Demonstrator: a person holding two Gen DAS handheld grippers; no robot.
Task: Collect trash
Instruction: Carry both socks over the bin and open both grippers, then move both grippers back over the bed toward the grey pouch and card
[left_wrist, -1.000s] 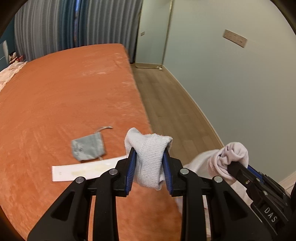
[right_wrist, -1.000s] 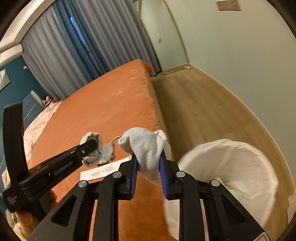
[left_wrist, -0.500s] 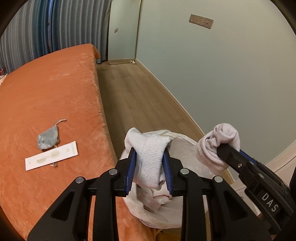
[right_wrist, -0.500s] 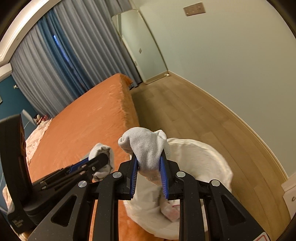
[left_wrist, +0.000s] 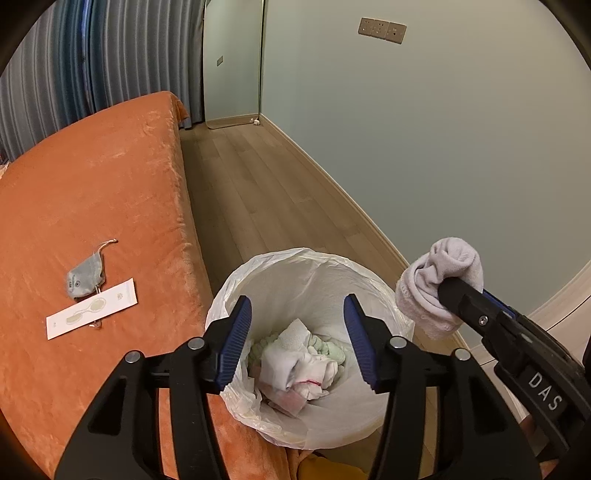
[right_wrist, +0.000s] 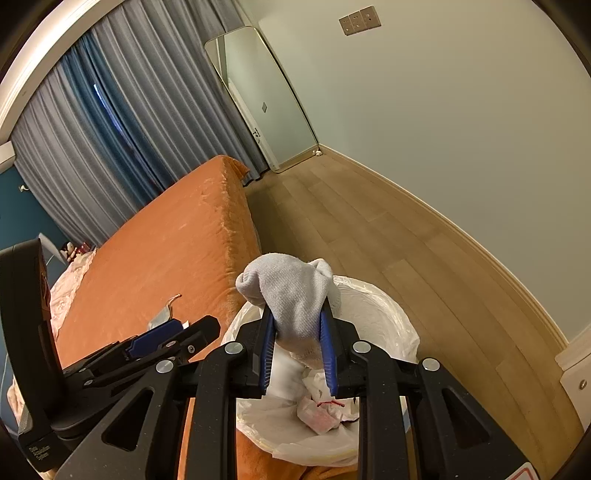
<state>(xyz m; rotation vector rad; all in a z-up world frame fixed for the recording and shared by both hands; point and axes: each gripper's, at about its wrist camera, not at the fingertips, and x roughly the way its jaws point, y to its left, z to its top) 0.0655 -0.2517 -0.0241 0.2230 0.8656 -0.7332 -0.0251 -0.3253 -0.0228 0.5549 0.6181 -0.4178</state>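
Holding both grippers over the bin (left_wrist: 314, 273), we are opening the left gripper (left_wrist: 297, 332), with nothing between its jaws. Our right gripper (right_wrist: 297, 347) pinches a grey sock (right_wrist: 291, 295) above the bin's rim, with crumpled cloth and paper lying inside the liner.

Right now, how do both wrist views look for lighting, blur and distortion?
Left wrist view: warm, dim light, sharp, no motion blur; fisheye bows the skirting board and darkens the corners. Right wrist view: equally sharp; the curtain and mirror lean strongly; no glare.
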